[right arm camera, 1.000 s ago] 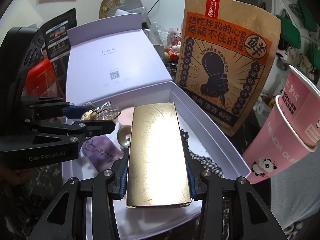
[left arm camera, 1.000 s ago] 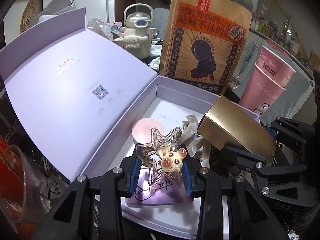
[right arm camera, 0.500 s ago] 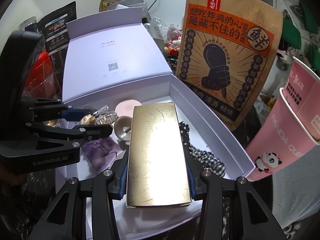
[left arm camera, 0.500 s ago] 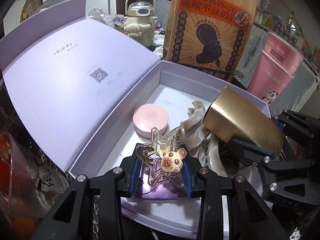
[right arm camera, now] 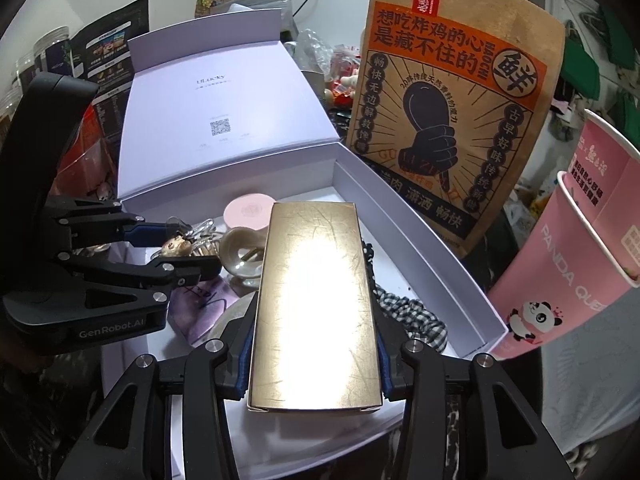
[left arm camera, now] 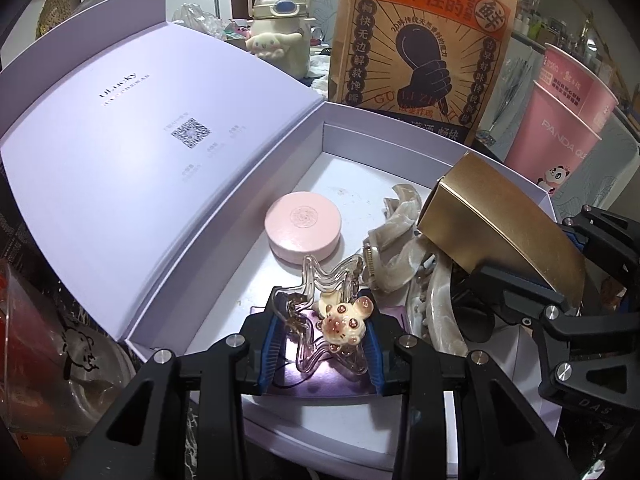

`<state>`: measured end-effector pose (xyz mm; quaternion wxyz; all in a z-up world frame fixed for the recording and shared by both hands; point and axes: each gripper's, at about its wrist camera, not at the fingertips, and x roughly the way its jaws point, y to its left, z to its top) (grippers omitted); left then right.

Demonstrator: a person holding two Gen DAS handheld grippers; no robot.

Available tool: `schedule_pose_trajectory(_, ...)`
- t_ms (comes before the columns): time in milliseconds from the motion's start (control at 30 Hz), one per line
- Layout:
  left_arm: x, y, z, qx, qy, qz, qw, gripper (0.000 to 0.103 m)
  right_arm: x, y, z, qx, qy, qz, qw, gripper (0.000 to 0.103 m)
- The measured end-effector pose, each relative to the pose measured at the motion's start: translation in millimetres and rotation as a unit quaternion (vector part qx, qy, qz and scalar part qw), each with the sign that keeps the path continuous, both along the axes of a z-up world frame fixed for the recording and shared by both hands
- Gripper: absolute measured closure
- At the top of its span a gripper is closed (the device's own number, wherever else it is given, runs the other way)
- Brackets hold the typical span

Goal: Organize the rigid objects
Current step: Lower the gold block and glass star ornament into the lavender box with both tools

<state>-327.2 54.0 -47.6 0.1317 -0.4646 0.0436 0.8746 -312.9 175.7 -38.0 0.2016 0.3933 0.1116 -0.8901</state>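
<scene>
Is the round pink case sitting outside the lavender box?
No, the round pink case rests on the floor of the open lavender box, near the lid hinge.

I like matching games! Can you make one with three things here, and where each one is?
Things:
1. gold box
2. clear star clip with the bear
3. pink round case

Places:
A. lying on the floor of the white box
B. held in the left gripper
C. held in the right gripper

Pairs: 1-C, 2-B, 3-A
</scene>
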Motion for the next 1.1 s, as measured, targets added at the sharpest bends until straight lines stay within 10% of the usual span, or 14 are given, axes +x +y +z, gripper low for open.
schedule_pose_trajectory(1100,0.3,9.6,-1.5,-0.058,0.001,0.025,0.998,0.068,30.8,25.5,16.9,0.031,0.002,-0.057,0.998,0.041)
